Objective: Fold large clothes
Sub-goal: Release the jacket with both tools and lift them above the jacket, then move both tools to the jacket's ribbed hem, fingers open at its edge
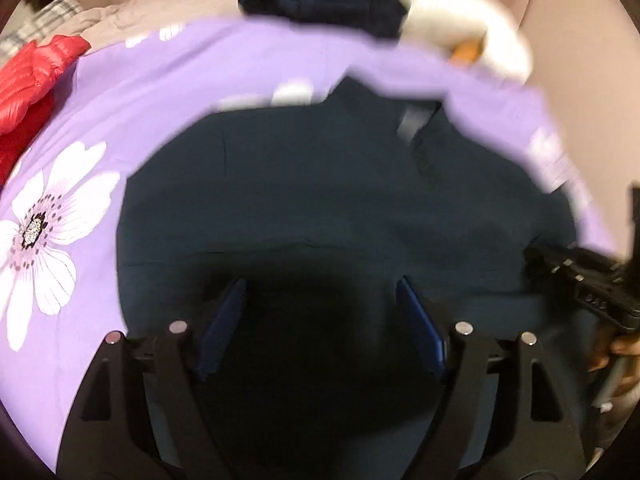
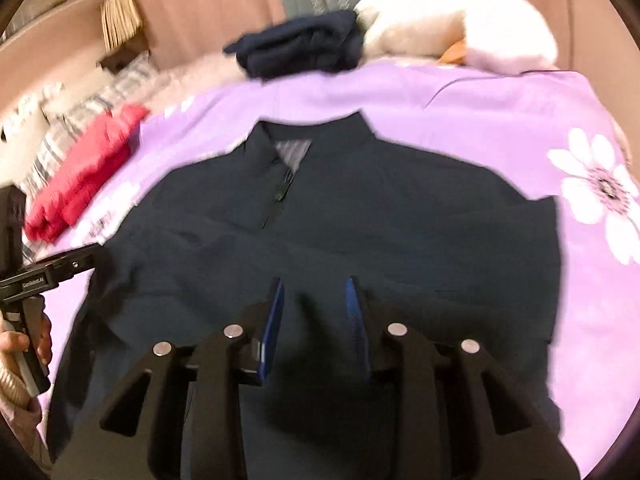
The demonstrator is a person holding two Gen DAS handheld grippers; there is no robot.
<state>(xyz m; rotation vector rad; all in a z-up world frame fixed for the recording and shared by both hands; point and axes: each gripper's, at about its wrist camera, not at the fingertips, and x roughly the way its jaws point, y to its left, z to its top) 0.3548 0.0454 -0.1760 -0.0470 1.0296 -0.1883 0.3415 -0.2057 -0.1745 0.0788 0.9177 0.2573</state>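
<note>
Jaws spread wide on the left gripper [image 1: 320, 320] and only narrowly parted on the right gripper [image 2: 314, 316], both hang over a dark navy shirt [image 1: 328, 208] with nothing between the blue pads of either. No earlier picture is at hand, so nothing can be said of how they got there.

The shirt lies flat, front up, collar at 12 o'clock, on a lilac bedspread [image 1: 208, 64] printed with large white flowers [image 1: 44, 232]. Around it: a red puffer jacket [image 1: 28, 84] at 10 o'clock, well apart from the shirt; a folded dark navy garment [image 1: 320, 4] at 12 o'clock on the bed's far edge; and just beside that, at 1 o'clock, a white plush toy [image 1: 452, 20] with an orange patch. None of these lies on the shirt.

The right wrist view alone shows the shirt's button placket [image 2: 280, 192], a striped lining inside the collar, a short sleeve at 3 o'clock, a plaid fabric [image 2: 80, 120] and a wooden rack at 10 o'clock. It also catches the left gripper's black body at 9 o'clock, held by a hand [image 2: 16, 344]. The left wrist view is more blurred and shows the right gripper at 3 o'clock with fingers [image 1: 616, 352] on its handle.

Pinkish curtains [image 2: 208, 12] hang behind the bed.
</note>
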